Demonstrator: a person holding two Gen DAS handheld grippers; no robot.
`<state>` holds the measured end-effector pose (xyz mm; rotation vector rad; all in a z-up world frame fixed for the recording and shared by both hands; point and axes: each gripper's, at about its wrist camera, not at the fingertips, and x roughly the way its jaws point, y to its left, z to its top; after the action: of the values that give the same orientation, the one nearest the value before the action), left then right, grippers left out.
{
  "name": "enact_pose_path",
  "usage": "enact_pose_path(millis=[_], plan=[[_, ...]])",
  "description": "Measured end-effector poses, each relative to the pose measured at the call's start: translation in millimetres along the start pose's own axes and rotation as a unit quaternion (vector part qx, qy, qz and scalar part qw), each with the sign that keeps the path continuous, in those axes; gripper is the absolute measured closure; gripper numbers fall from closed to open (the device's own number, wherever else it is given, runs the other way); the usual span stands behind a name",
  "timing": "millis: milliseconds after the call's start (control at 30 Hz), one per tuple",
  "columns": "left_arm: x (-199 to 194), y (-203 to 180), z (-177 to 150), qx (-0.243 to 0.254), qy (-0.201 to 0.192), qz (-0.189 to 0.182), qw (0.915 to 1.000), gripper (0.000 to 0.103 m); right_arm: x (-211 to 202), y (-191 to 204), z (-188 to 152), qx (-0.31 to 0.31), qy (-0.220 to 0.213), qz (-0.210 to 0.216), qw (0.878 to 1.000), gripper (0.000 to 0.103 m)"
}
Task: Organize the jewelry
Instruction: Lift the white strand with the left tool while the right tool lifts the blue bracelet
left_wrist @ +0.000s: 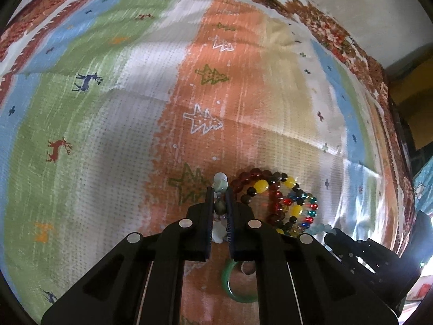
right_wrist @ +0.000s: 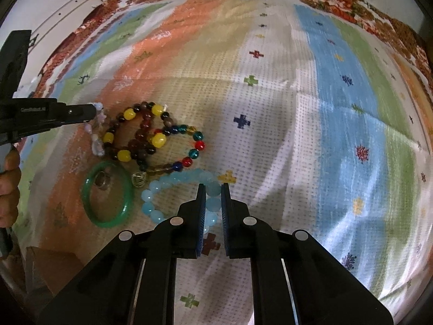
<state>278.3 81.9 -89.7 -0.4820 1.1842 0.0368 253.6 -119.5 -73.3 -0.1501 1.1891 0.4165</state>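
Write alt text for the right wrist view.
The right tool closes on a pale blue bead bracelet lying on a colourful patterned cloth. To its left lie a green bangle and tangled multicoloured bead bracelets, where the left tool reaches in.

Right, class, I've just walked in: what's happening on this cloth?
A person is sorting a pile of jewelry on a patterned cloth with two handheld tools. The left tool is shut on a pale bead strand at the pile's edge. The right tool has its fingers around the light blue bracelet, apparently gripping it. A green bangle with a ring inside it, a yellow-and-dark bracelet and a multicolored bracelet lie untouched.
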Motion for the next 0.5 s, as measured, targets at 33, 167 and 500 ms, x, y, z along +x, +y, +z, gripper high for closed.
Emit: enact_pose_path(millis=[33,167,500], plan=[[-1,-1,0,0.002,-0.001,0.000,1.0000,0.095,-3,2,0,-0.003,-0.004,0.000,1.000,0.091],[-8,-4,-3,0.015,-0.012,0.010,0.9998,0.095,-15,7,0,-0.016,-0.027,-0.006,0.999,0.091],[-34,-6,-11,0.016,-0.042,0.004,0.9990,0.095,-32,16,-6,-0.029,-0.057,0.001,0.998,0.091]])
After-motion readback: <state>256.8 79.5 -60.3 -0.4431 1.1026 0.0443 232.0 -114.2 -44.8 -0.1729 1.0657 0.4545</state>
